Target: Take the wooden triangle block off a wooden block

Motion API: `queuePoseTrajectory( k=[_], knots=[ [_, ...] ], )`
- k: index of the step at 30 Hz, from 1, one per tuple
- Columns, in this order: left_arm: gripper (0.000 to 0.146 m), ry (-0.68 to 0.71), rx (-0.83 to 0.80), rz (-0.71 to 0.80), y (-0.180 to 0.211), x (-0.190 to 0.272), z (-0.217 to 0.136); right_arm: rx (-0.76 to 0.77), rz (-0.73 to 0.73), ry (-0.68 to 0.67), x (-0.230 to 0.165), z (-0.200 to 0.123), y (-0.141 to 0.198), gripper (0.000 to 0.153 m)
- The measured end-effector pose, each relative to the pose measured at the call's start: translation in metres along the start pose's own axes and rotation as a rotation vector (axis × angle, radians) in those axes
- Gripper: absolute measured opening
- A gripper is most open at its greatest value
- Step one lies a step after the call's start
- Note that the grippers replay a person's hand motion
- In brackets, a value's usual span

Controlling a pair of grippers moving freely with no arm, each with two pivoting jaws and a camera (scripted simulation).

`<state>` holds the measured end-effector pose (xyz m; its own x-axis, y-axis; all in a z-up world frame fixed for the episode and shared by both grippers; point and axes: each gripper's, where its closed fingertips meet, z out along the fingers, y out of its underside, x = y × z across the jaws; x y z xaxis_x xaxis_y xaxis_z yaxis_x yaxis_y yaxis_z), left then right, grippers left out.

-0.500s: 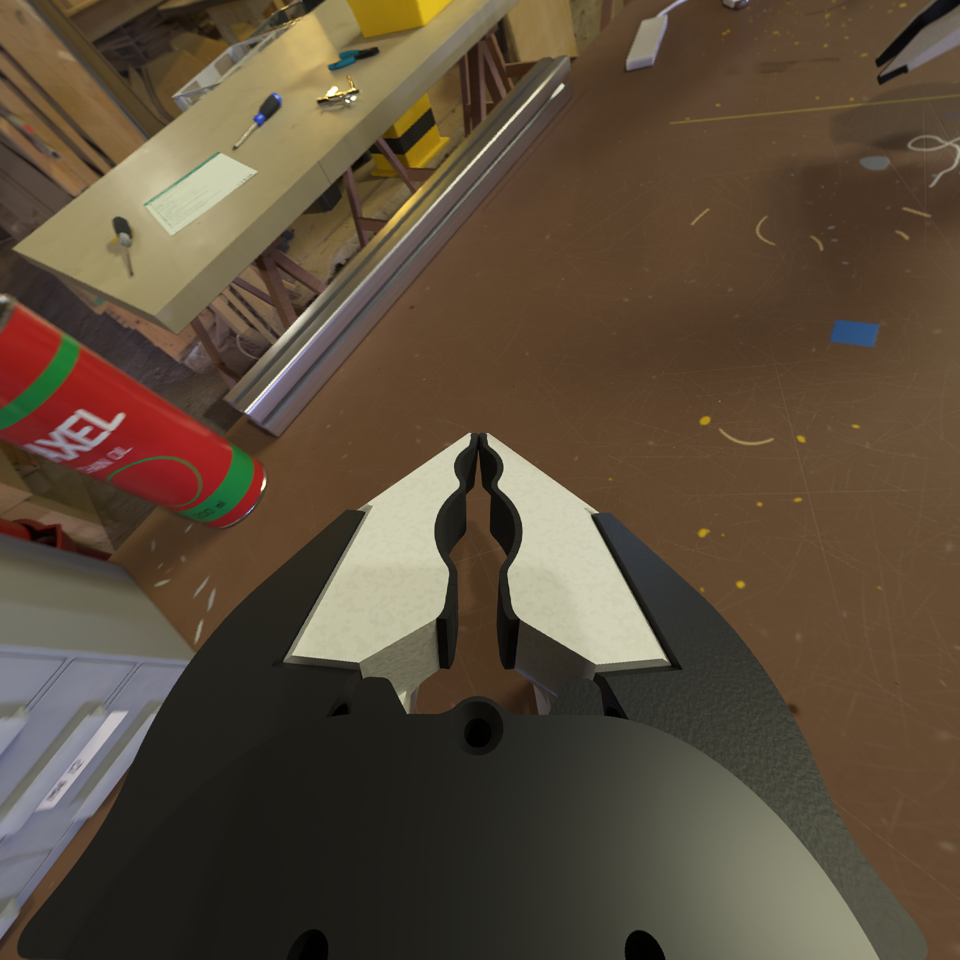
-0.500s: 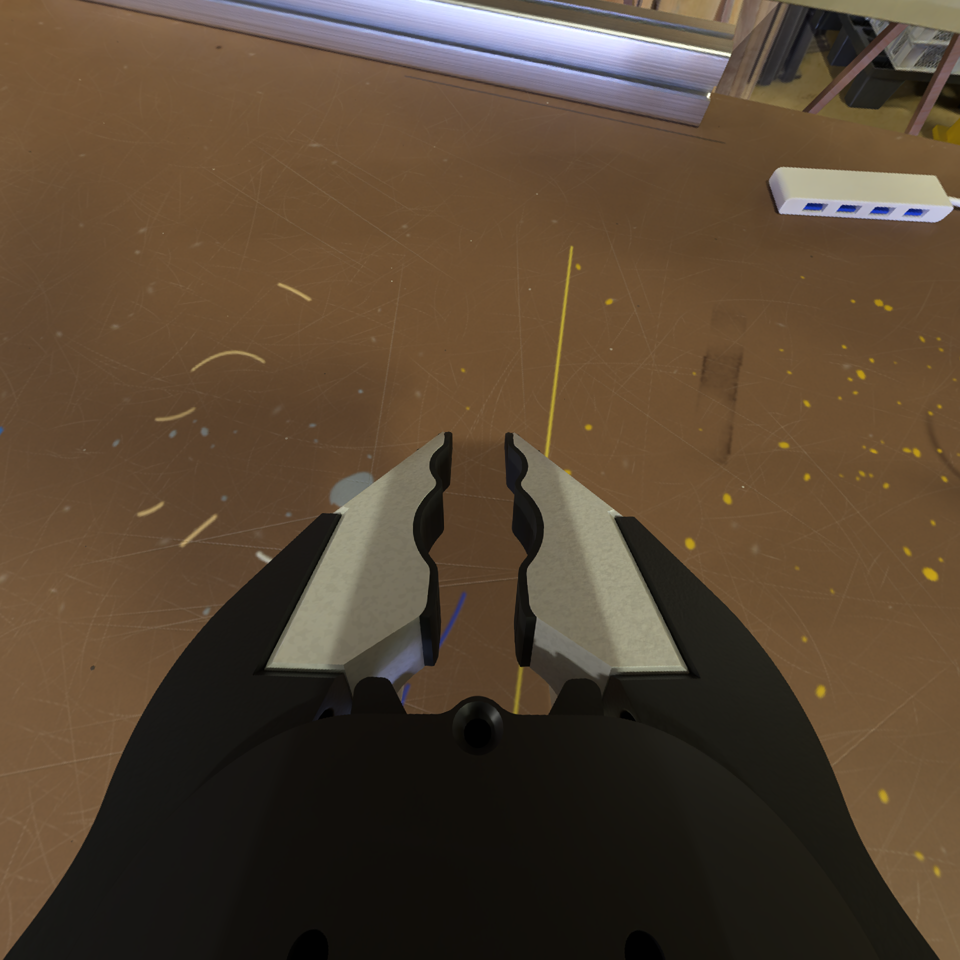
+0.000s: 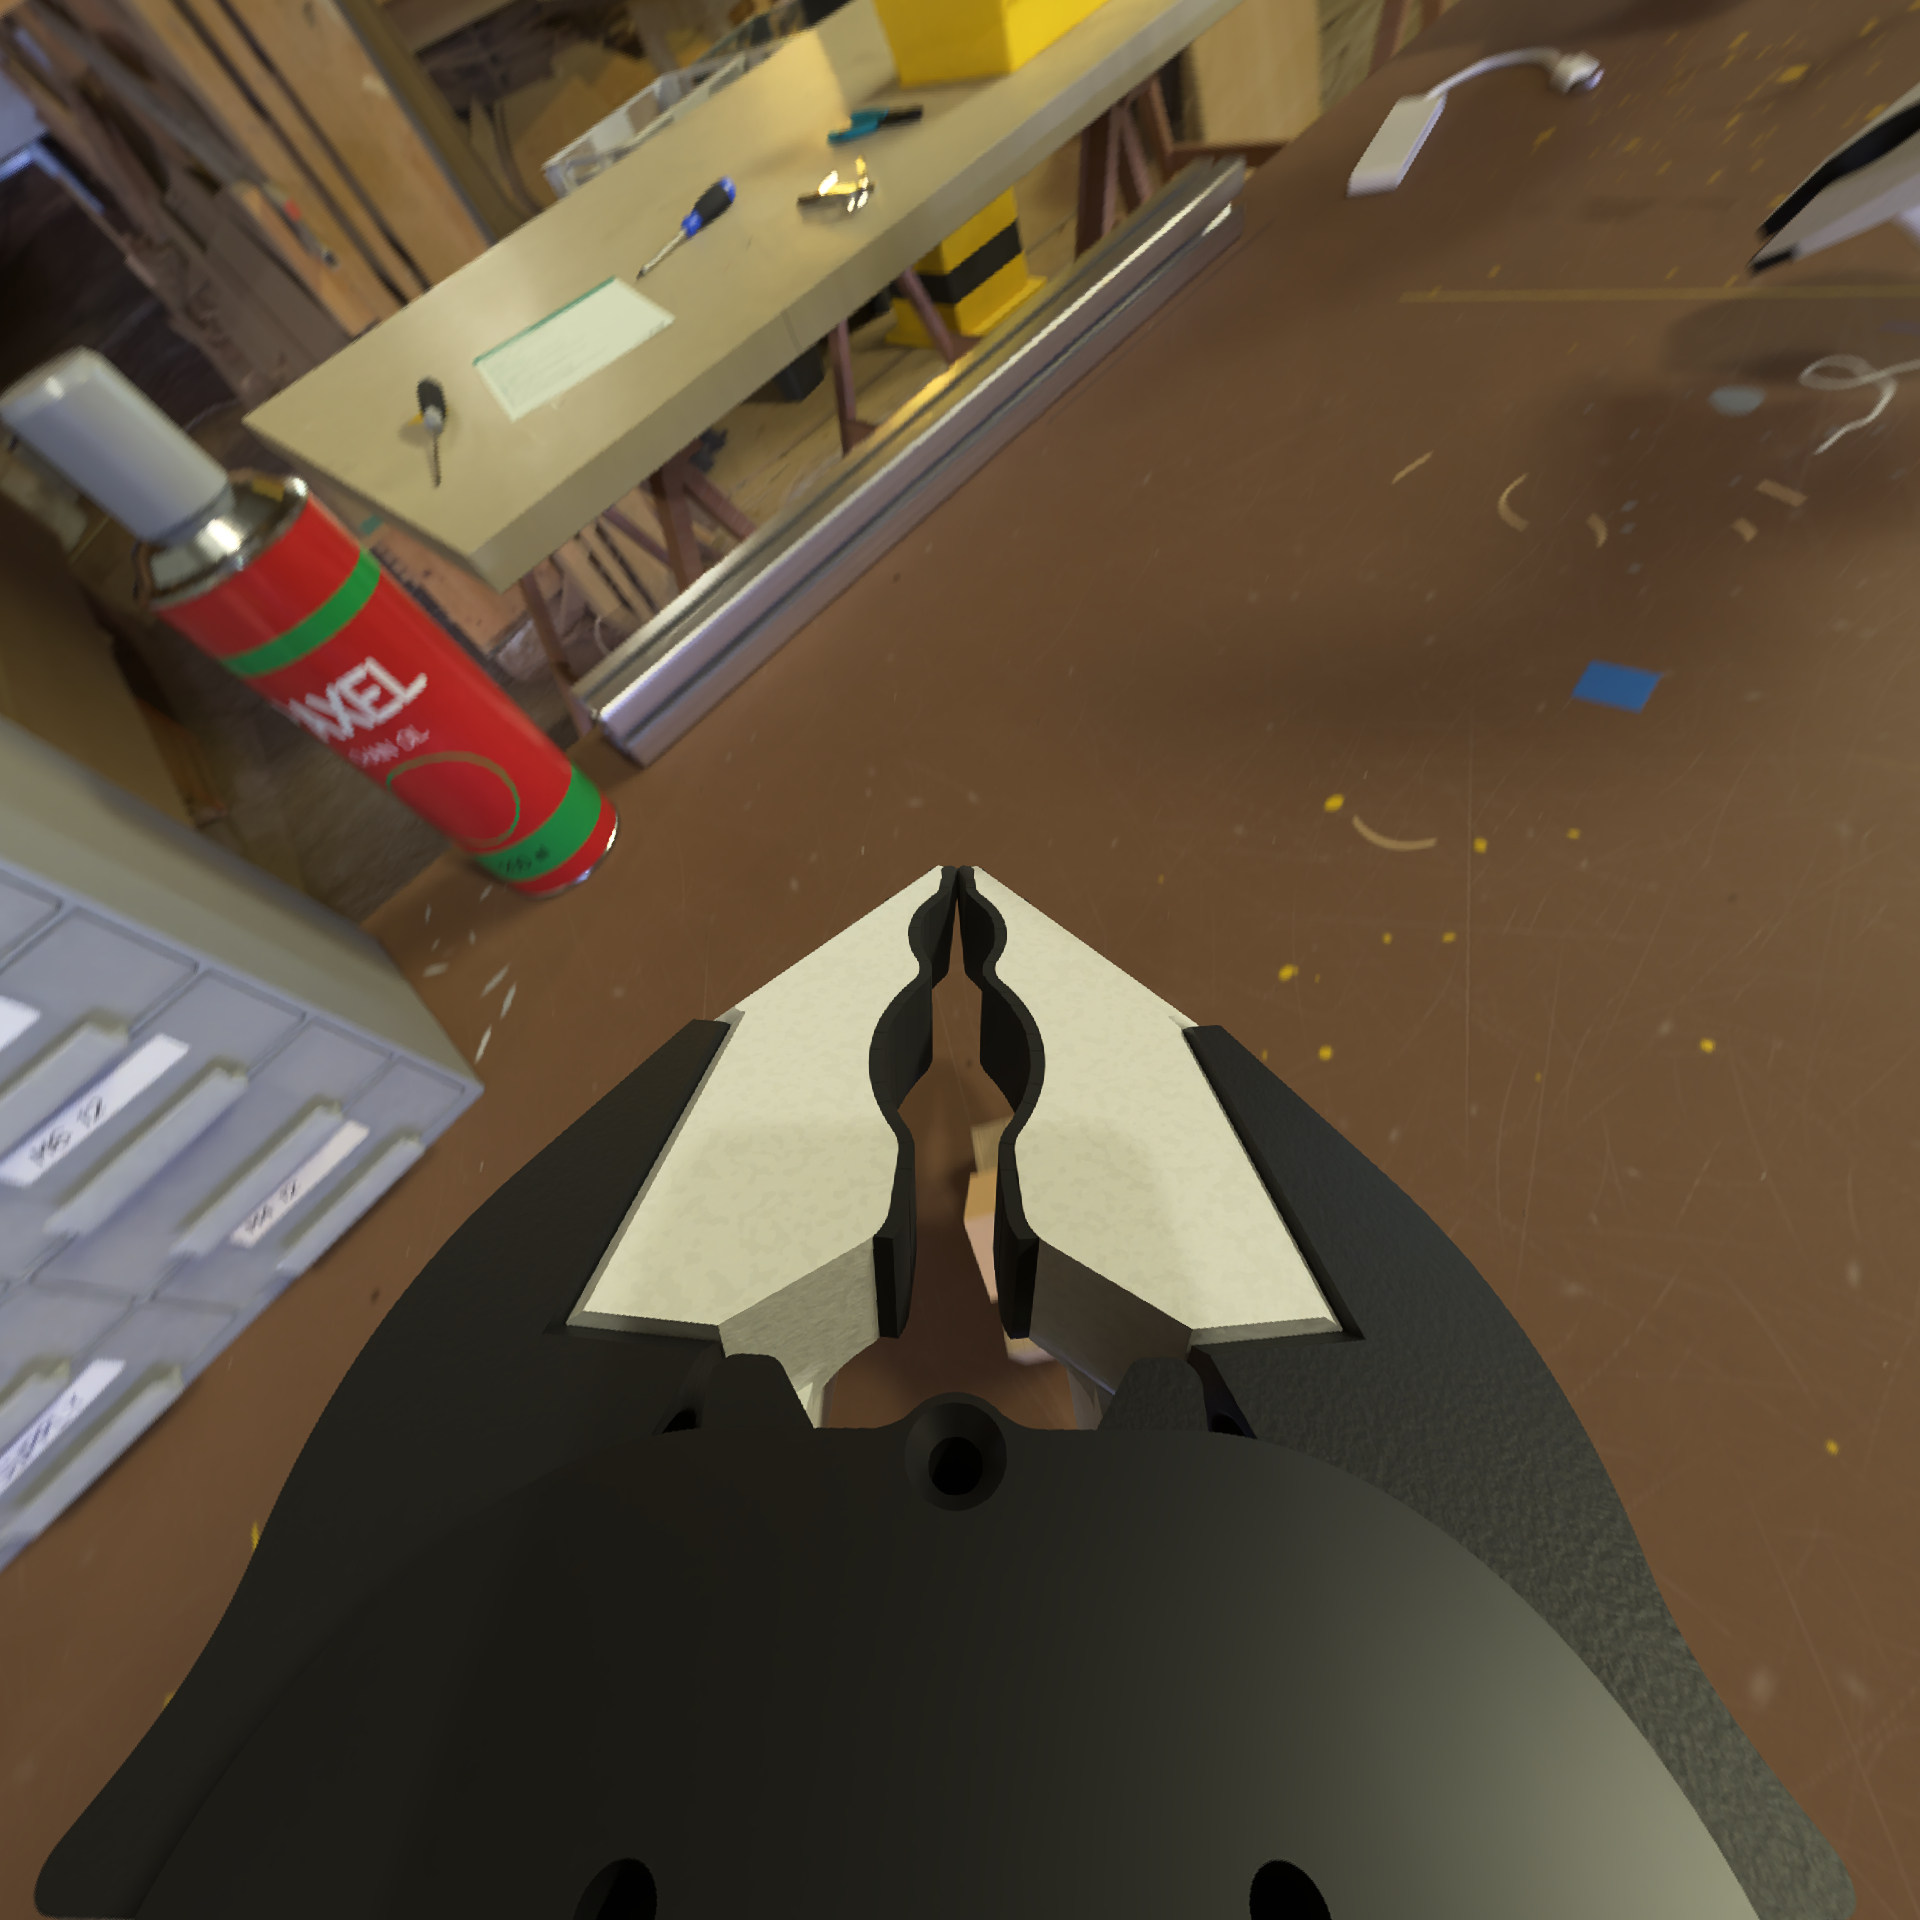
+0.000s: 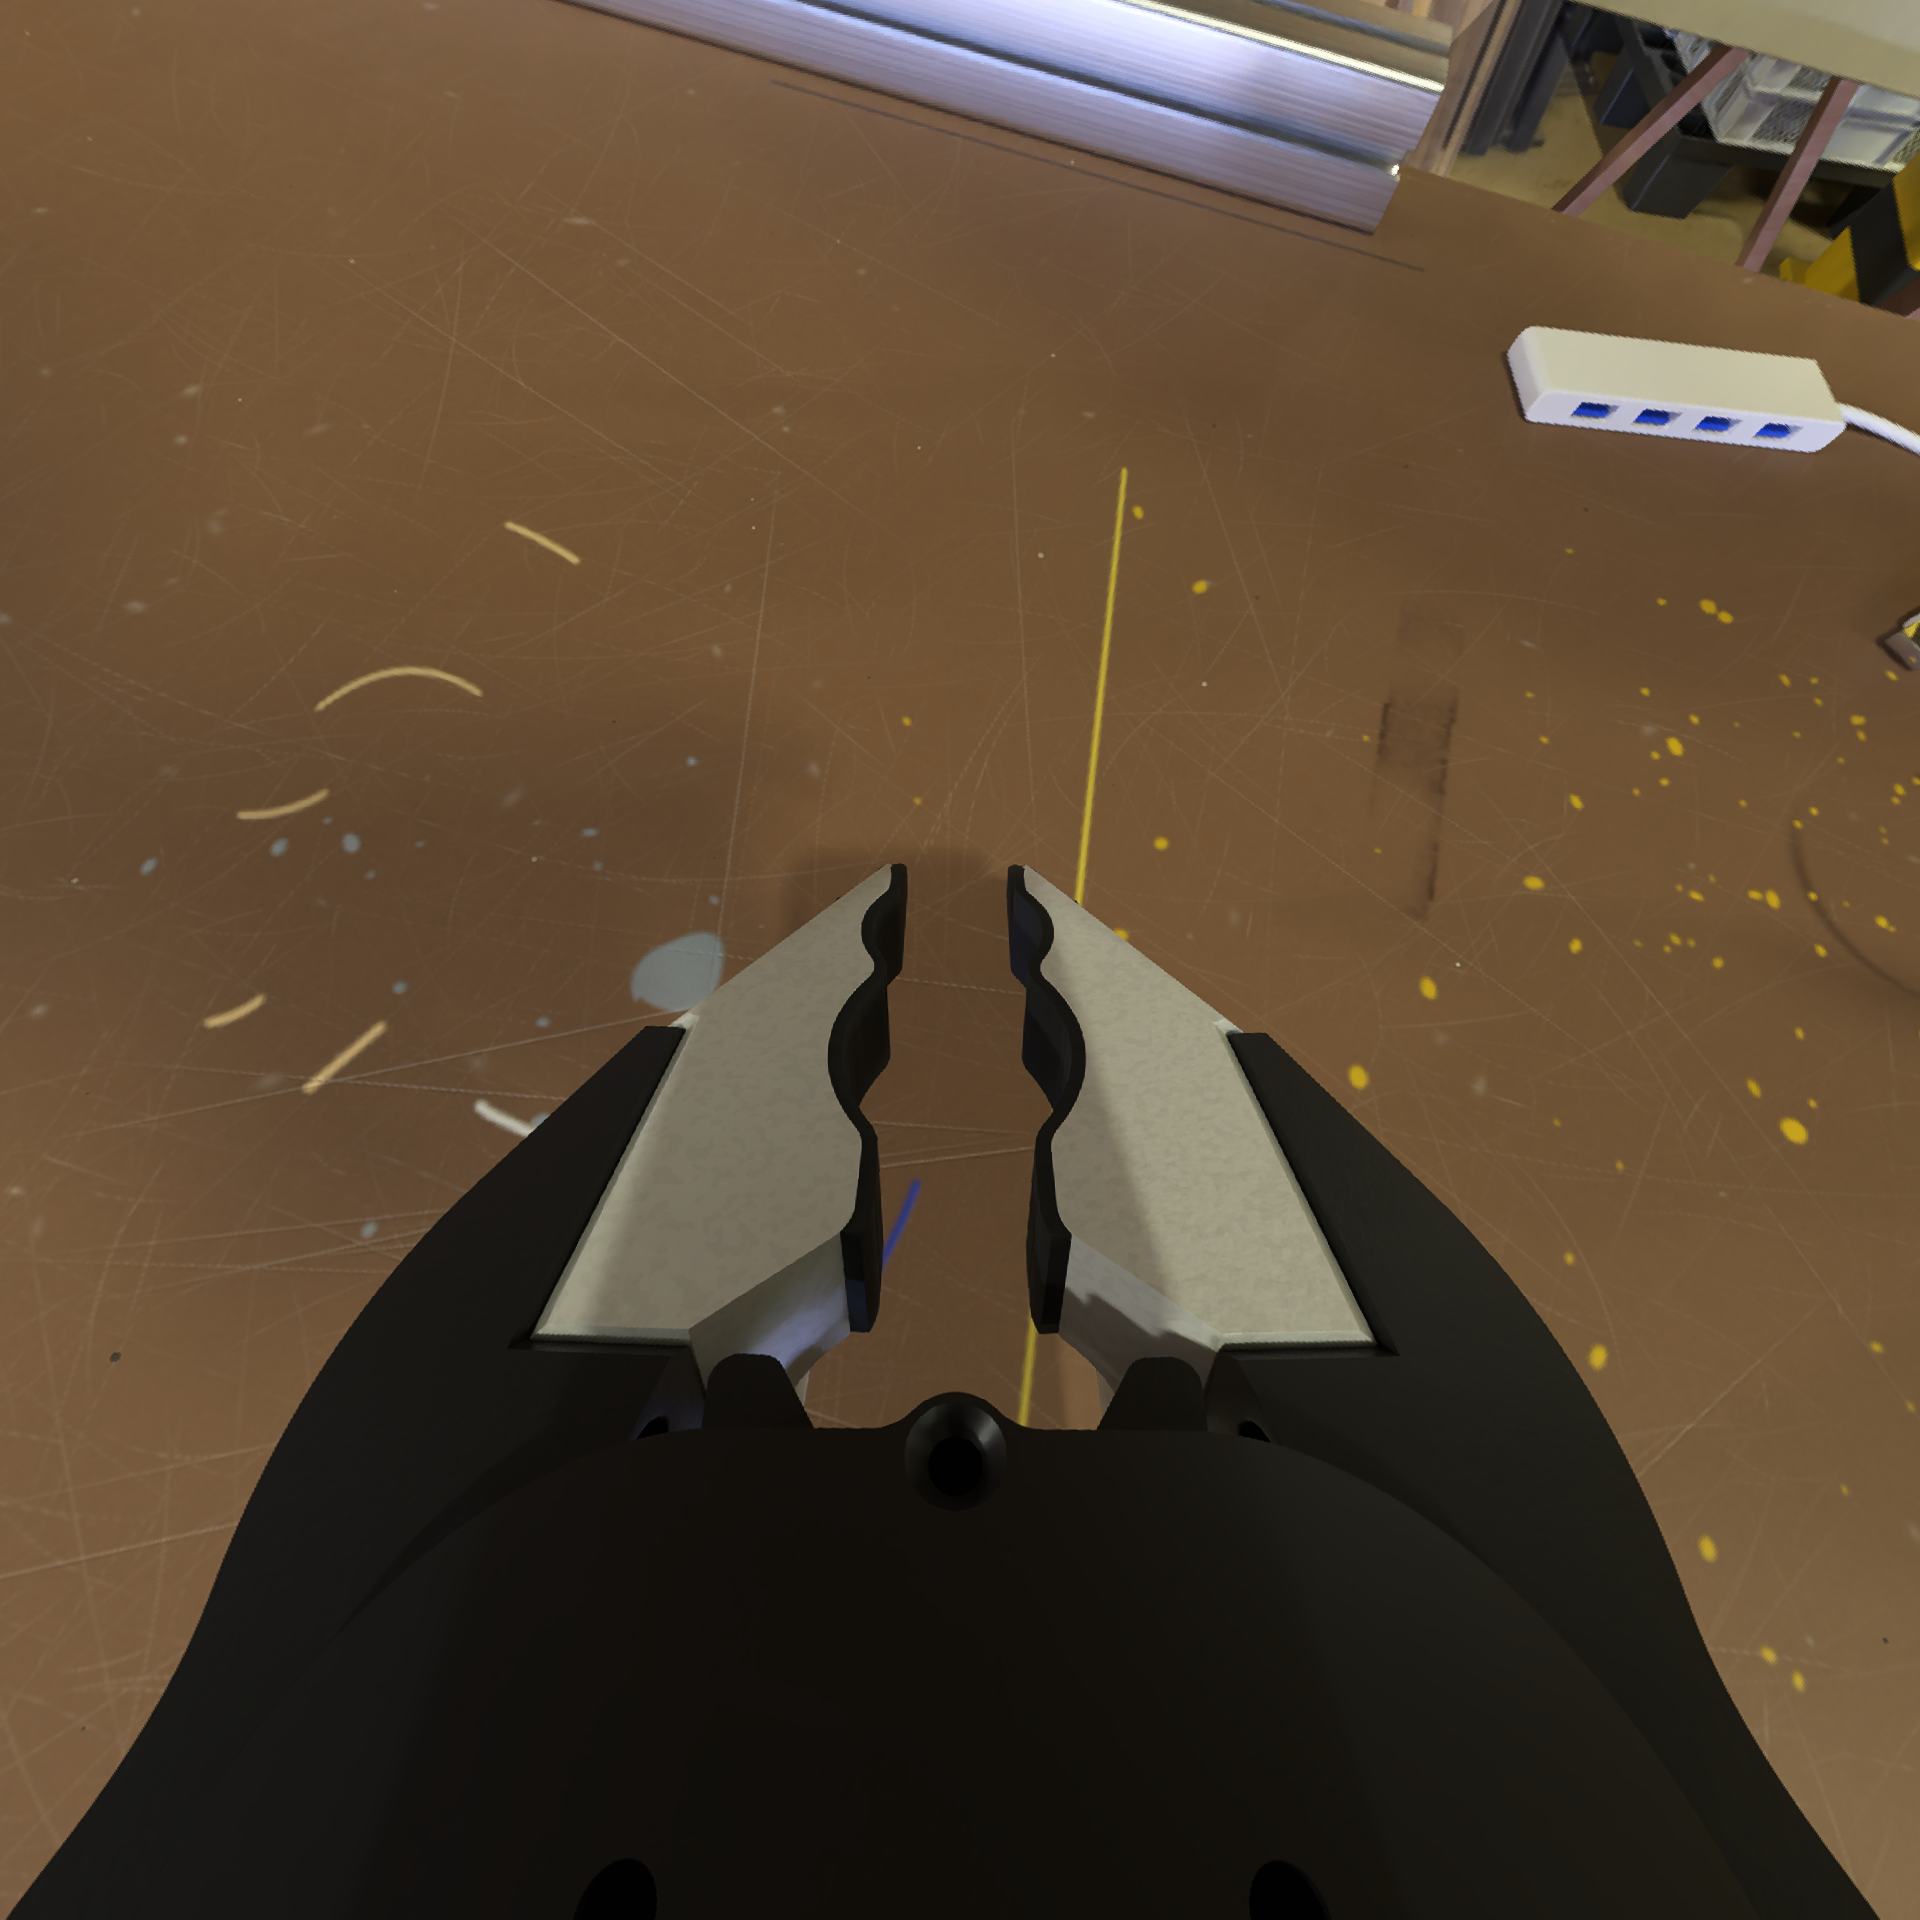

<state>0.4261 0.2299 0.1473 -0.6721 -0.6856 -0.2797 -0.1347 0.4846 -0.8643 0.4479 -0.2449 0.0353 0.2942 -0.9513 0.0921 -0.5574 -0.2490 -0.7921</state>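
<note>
Pale wood (image 3: 985,1195) shows only in the left wrist view, a sliver low in the frame between the left gripper's (image 3: 956,875) fingers, mostly hidden; whether it is the triangle block cannot be told. That gripper's tips meet, gripping nothing. At left stand a red spray can (image 3: 384,696) and grey drawer cabinet (image 3: 208,1122). The right gripper (image 4: 956,878) is parted, empty, over the brown table (image 4: 520,364); a white hub (image 4: 1673,390) lies upper right.

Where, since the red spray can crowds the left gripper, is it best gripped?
Take the red spray can across its straight body, below the narrower grey cap, coming level from the table side on its right: the drawer cabinet crowds its other side. The left gripper must open.
</note>
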Motion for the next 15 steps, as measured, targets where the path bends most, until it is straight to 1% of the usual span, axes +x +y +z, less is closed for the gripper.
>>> queuePoseTrajectory(
  k=[2,4,7,8,10,11,13,15],
  knots=[
    [0.000,-0.024,-0.036,-0.005,0.017,0.004,-0.004,0.008,0.004,0.004,0.001,-0.001,-0.001,0.019],
    [0.001,-0.012,-0.079,-0.027,0.037,0.011,-0.004,0.016,0.012,0.006,0.002,-0.002,-0.002,0.019],
    [0.006,0.006,-0.145,-0.079,0.070,0.018,0.001,0.031,0.030,0.011,0.003,-0.004,-0.003,0.019],
    [0.013,0.028,-0.182,-0.100,0.081,0.021,0.004,0.037,0.037,0.013,0.004,-0.005,-0.004,0.019],
    [0.036,0.057,-0.274,-0.142,0.099,0.022,0.010,0.050,0.050,0.017,0.005,-0.007,-0.005,0.019],
    [0.044,0.051,-0.297,-0.157,0.105,0.021,0.013,0.054,0.055,0.019,0.005,-0.007,-0.005,0.019],
    [0.053,0.049,-0.322,-0.195,0.114,0.021,0.018,0.057,0.060,0.023,0.006,-0.008,-0.005,0.019],
    [0.054,0.057,-0.361,-0.254,0.123,0.022,0.021,0.059,0.062,0.027,0.006,-0.008,-0.005,0.019]
  ],
)
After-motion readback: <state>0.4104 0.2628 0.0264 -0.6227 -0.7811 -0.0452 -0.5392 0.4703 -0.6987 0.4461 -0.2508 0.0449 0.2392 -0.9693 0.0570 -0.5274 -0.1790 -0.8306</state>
